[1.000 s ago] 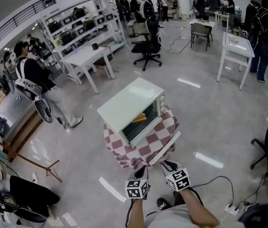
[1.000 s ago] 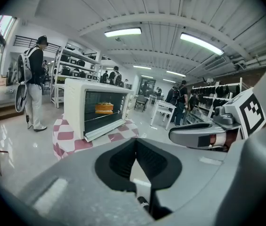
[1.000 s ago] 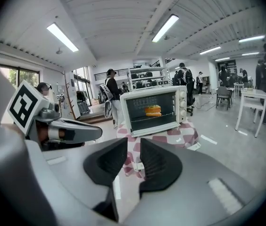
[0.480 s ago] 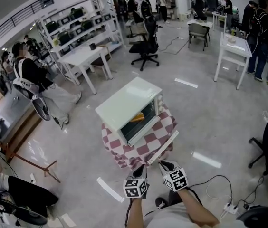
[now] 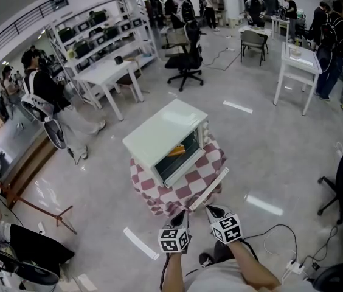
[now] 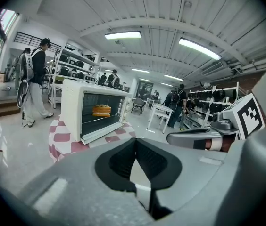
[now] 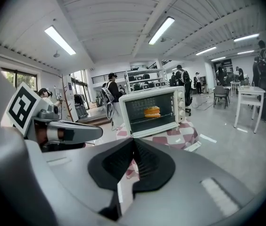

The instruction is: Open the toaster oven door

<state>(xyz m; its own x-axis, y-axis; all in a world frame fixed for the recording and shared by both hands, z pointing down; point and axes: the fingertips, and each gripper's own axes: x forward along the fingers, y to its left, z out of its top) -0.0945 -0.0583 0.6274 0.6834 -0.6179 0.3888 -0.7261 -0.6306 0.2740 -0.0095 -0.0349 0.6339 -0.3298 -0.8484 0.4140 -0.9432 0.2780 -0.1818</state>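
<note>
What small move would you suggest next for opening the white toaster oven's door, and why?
Probably open the right gripper and reach toward the white toaster oven: that gripper's jaws have just closed on nothing, and it hangs short of the red-and-white checked tablecloth.

Cream-white toaster oven (image 5: 162, 135) stands upright on the red-and-white checked table (image 5: 159, 196), dead centre in the head view; its front faces about 5 o'clock; the door (image 5: 185, 165) is swung down and open, dark glass in a pale frame, reaching out toward 5 o'clock; knobs (image 7: 188, 103) line the front's right side.
</note>
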